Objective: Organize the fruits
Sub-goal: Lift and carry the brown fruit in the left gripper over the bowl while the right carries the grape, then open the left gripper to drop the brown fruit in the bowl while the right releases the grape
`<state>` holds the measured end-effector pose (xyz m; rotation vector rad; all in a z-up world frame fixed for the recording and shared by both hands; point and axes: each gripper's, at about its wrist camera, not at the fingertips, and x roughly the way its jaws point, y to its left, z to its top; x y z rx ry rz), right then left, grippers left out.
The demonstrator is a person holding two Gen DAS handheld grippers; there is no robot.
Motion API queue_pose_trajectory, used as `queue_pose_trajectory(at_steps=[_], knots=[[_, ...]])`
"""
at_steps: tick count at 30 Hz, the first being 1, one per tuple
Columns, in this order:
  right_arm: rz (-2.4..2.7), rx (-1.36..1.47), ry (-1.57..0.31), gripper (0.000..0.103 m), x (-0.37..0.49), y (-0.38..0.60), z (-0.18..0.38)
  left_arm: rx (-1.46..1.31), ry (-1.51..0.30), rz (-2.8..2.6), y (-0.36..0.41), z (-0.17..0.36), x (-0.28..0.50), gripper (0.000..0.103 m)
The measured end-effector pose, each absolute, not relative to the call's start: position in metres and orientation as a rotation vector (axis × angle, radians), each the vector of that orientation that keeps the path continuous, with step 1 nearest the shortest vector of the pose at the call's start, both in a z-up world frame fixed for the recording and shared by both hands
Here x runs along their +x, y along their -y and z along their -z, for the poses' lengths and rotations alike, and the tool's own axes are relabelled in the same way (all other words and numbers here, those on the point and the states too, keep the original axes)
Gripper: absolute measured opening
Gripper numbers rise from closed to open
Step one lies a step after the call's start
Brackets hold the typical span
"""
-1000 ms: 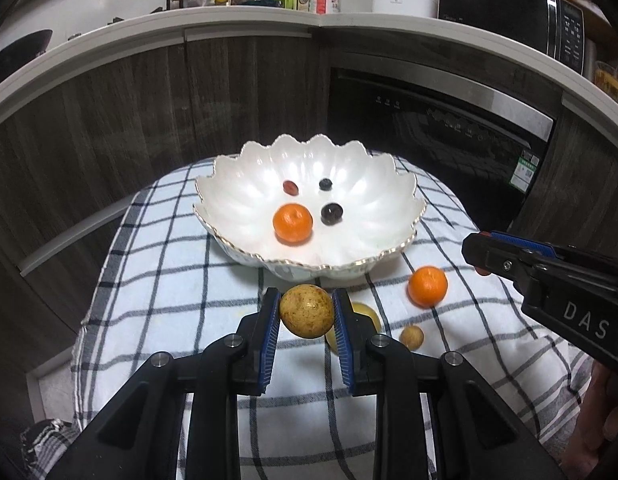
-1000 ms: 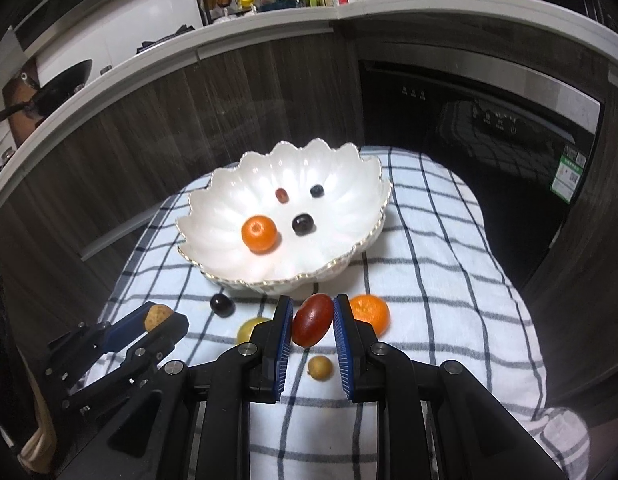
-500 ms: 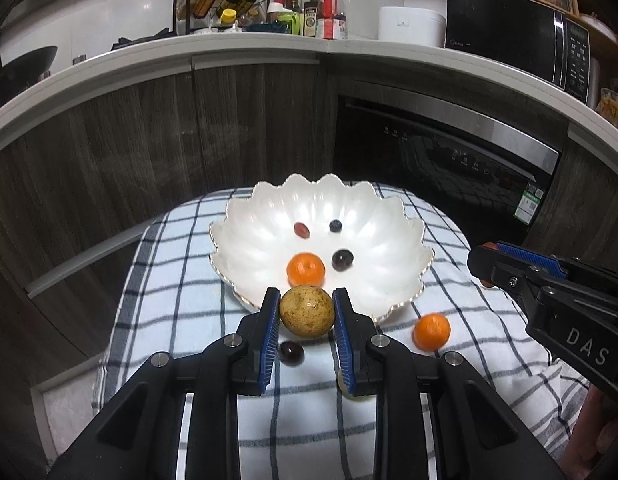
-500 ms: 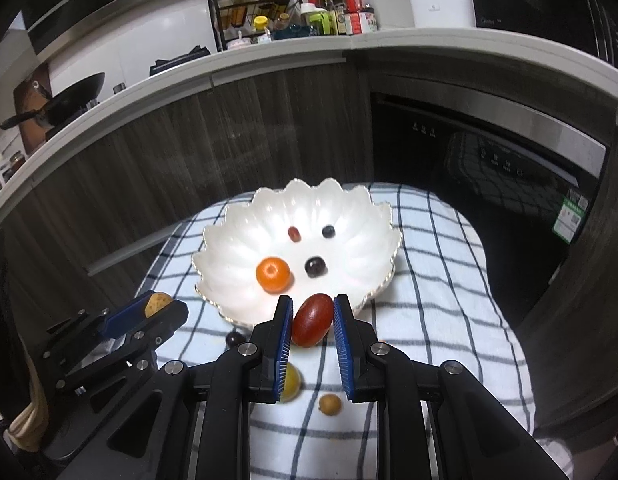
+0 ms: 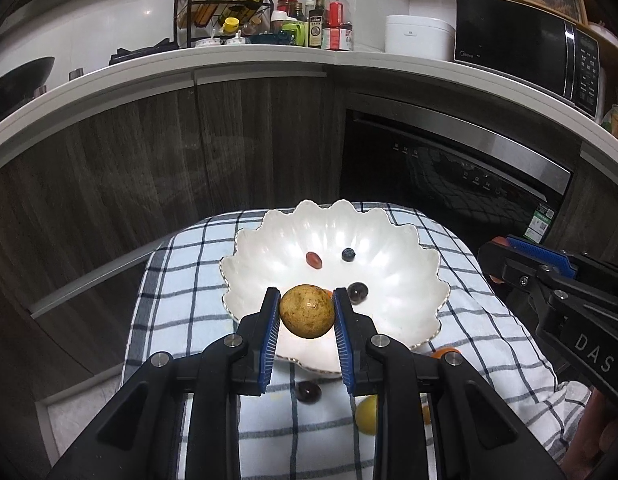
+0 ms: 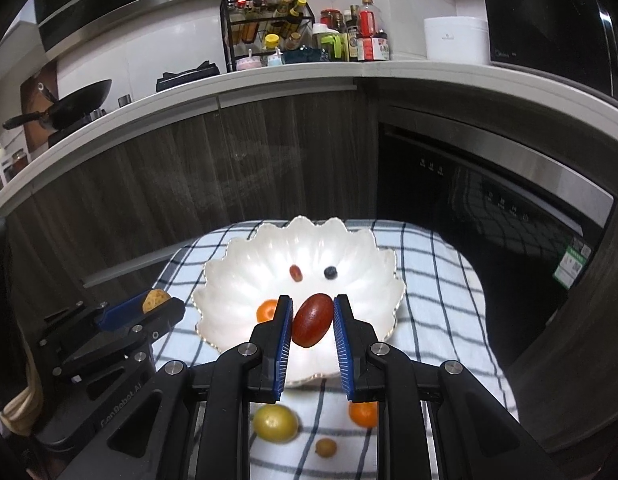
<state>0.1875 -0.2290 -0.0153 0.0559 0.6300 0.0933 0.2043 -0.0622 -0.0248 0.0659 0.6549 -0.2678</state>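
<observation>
A speckled brown round fruit is sitting clamped between the blue pads of the left hand-held gripper, hanging over the near rim of the white scalloped bowl. A dark red oval fruit is being squeezed by the right hand-held gripper, also above the bowl's near edge. Inside the bowl are lying a small red fruit, a blueberry, a dark grape and an orange. On the checked cloth covering the table, nearer the cameras, are resting a yellow-green fruit, another orange, a tiny brown fruit and a dark grape
</observation>
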Motion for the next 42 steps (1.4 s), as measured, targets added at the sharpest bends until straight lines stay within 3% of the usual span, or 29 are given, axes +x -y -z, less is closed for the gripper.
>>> queue_pose_trajectory(at_steps=[42], knots=[[-0.024, 0.008, -0.778, 0.022, 0.27, 0.233, 0.08, 0.086, -0.797, 0.216, 0.055, 0.079, 0.288, 0.027]])
